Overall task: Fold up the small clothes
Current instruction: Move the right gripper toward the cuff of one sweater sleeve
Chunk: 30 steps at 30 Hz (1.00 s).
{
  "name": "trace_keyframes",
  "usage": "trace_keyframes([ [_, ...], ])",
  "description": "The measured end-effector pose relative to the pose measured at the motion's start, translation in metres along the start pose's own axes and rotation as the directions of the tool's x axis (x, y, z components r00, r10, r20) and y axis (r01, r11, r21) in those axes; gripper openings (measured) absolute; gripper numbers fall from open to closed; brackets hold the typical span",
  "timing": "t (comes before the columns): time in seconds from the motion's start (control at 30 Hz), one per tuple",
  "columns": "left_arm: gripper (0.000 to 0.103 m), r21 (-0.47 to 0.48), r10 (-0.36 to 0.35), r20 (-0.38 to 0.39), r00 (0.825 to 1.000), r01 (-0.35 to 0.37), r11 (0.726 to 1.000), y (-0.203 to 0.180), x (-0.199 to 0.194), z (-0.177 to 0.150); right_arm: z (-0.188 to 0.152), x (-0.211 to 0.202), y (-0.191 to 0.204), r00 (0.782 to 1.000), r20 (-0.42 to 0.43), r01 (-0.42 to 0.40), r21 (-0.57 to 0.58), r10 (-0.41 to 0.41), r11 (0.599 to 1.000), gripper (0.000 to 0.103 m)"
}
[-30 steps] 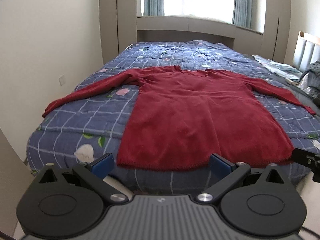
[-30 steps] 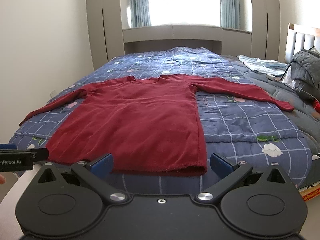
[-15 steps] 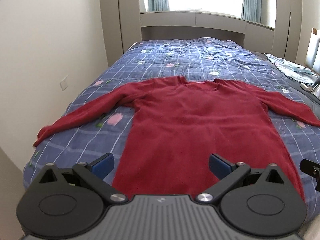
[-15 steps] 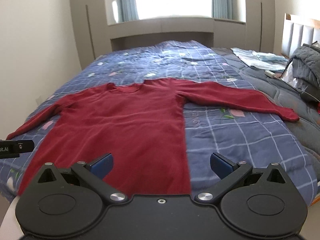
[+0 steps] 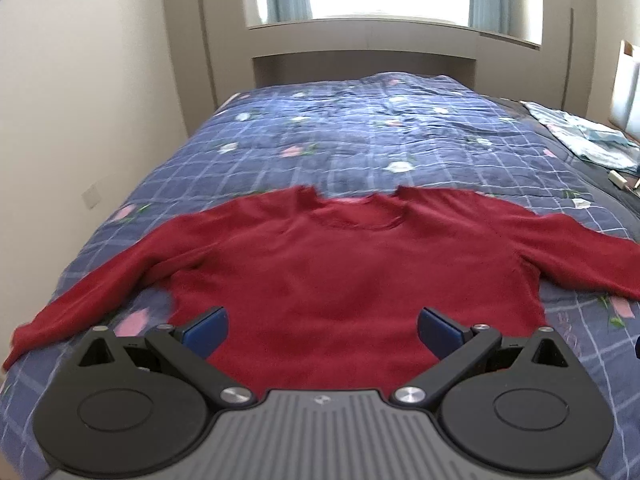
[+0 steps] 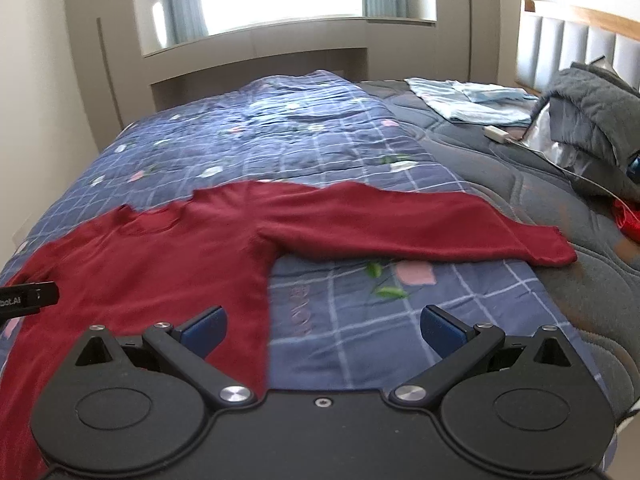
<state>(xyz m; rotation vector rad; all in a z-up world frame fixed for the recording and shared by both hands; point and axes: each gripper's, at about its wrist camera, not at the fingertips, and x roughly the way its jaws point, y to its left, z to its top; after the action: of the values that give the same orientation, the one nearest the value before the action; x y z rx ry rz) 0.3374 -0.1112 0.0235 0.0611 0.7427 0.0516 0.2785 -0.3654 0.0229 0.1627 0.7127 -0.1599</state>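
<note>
A dark red long-sleeved sweater (image 5: 340, 272) lies flat, sleeves spread, on the blue checked quilt (image 5: 360, 136). My left gripper (image 5: 322, 330) is open and empty above the sweater's body, below the neckline (image 5: 356, 216). My right gripper (image 6: 324, 330) is open and empty over the sweater's right side edge (image 6: 256, 304) and the quilt (image 6: 360, 312) beside it, below the right sleeve (image 6: 420, 232). The sleeve's cuff (image 6: 560, 252) lies at the right. The left gripper's side shows at the far left of the right wrist view (image 6: 24, 300).
A grey padded blanket (image 6: 540, 184) lies along the bed's right side. On it are folded light blue cloth (image 6: 472, 100), a grey jacket pile (image 6: 592, 116), a white charger with cable (image 6: 496, 134) and something red (image 6: 628, 220). Cabinets and a window ledge (image 5: 360, 36) stand behind the bed.
Both grippers have moved forward over the bed, from its near edge at the sweater's hem to above the sweater's upper body. Both stay open. The sweater has not moved.
</note>
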Motion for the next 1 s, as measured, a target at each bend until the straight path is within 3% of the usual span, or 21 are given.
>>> trace_keyframes([
  [0.4, 0.103, 0.081, -0.090, 0.052, 0.995, 0.085, 0.993, -0.096, 0.100, 0.050, 0.030, 0.081, -0.066, 0.993, -0.002, 0.121, 0.081, -0.121, 0.989, 0.103],
  [0.6, 0.103, 0.131, -0.105, 0.060, 0.993, 0.097, 0.987, -0.133, 0.145, 0.054, 0.034, 0.106, -0.101, 0.983, 0.022, 0.177, 0.130, -0.181, 0.976, 0.103],
  [0.73, 0.103, 0.132, -0.103, 0.048, 0.994, 0.096, 0.987, -0.142, 0.164, 0.047, 0.033, 0.119, -0.133, 0.982, 0.048, 0.167, 0.210, -0.181, 0.963, 0.103],
  [0.87, 0.103, 0.115, -0.096, 0.032, 0.995, 0.092, 0.989, -0.143, 0.176, 0.036, 0.030, 0.125, -0.169, 0.981, 0.066, 0.147, 0.339, -0.180, 0.929, 0.103],
  [1.0, 0.103, 0.095, -0.104, 0.043, 0.994, 0.099, 0.990, -0.139, 0.177, 0.031, 0.026, 0.127, -0.202, 0.963, 0.038, 0.224, 0.434, -0.266, 0.873, 0.103],
])
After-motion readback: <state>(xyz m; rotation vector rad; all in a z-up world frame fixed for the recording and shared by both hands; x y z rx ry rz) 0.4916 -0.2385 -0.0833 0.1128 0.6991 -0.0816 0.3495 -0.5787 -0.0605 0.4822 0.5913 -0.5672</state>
